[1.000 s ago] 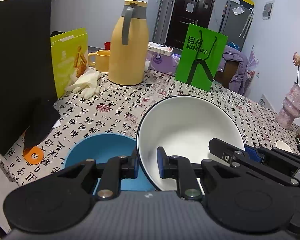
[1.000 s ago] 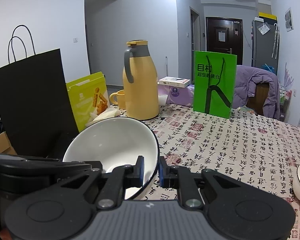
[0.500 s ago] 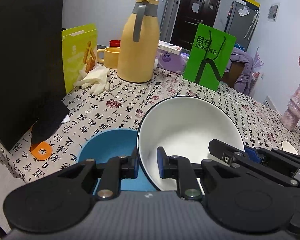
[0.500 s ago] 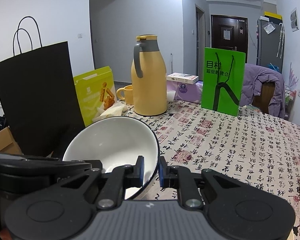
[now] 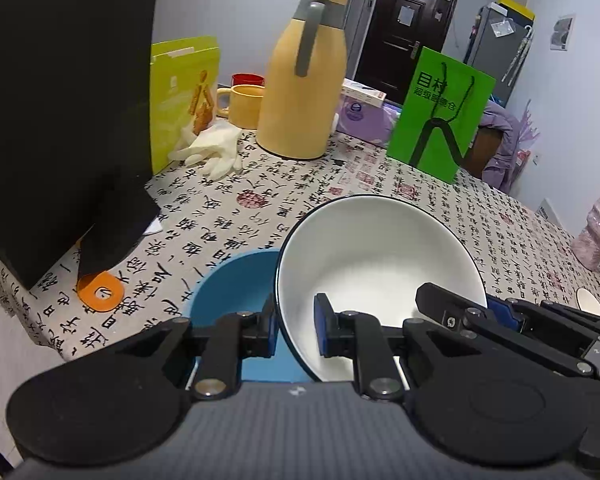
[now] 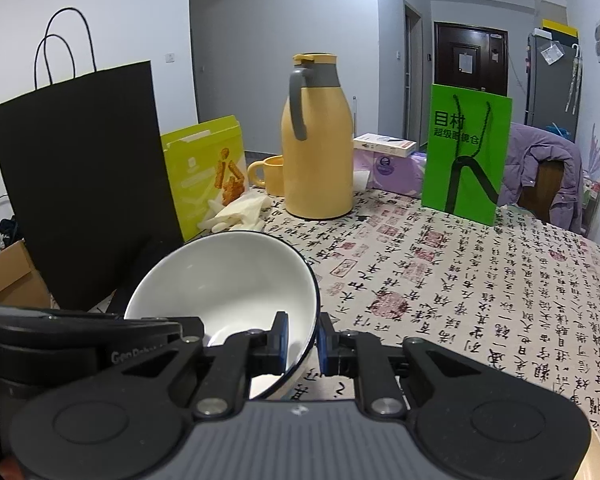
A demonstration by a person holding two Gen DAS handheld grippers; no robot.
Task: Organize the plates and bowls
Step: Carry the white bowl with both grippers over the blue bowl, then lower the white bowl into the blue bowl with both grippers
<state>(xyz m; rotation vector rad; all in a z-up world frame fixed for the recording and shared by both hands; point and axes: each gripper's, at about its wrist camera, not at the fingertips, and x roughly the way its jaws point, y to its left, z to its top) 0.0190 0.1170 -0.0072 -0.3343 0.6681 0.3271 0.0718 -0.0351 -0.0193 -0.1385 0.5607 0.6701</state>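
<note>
Above the smooth blue bowl (image 5: 236, 280), both hand-held grippers (image 5: 294, 322) (image 6: 302, 338) pinch the glossy, seemingly ceramic white bowl (image 5: 376, 256) rim.

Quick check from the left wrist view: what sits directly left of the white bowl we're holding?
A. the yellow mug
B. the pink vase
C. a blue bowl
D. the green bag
C: the blue bowl lies on the tablecloth just left of the white bowl, whose rim both grippers' jaws clamp.

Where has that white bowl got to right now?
The white bowl is held tilted above the table, both tongs pinching its rim: left tongs, right tongs. In the left view, a blue bowl sits just left of it.
</note>
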